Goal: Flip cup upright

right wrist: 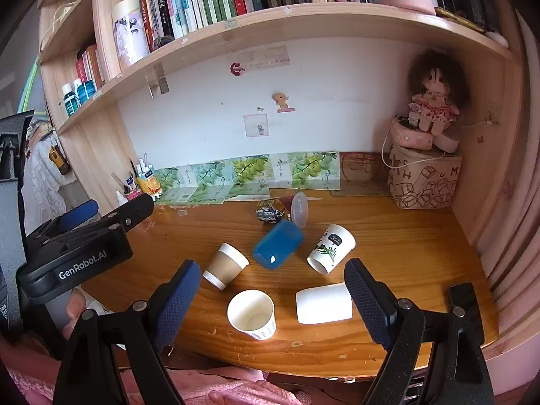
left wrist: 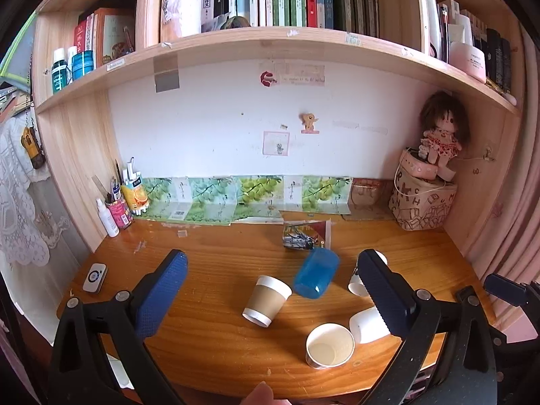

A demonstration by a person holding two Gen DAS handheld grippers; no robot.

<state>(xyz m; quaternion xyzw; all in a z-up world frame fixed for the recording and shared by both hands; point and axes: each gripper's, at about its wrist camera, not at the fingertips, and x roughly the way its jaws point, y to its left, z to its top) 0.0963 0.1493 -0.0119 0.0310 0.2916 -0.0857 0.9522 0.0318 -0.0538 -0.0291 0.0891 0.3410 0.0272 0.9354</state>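
Both claws, left [left wrist: 270, 290] and right [right wrist: 271, 295], gaped apart above the bench [right wrist: 405, 236]. The plain white cup [right wrist: 324, 303] lay sideways near the front edge, long axis left-right, mouth direction unclear.

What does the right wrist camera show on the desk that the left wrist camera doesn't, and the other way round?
Only the right wrist view shows the clear plastic cup lying behind the blue cup, the full panda-print cup on its side, and the left gripper's body.

Only the left wrist view shows the small white device near the desk's left edge.

Both show the brown sleeved cup on its side, the blue cup tipped over, the plain white cup on its side, the upright paper cup, and the doll in the corner. Both grippers are open and empty.
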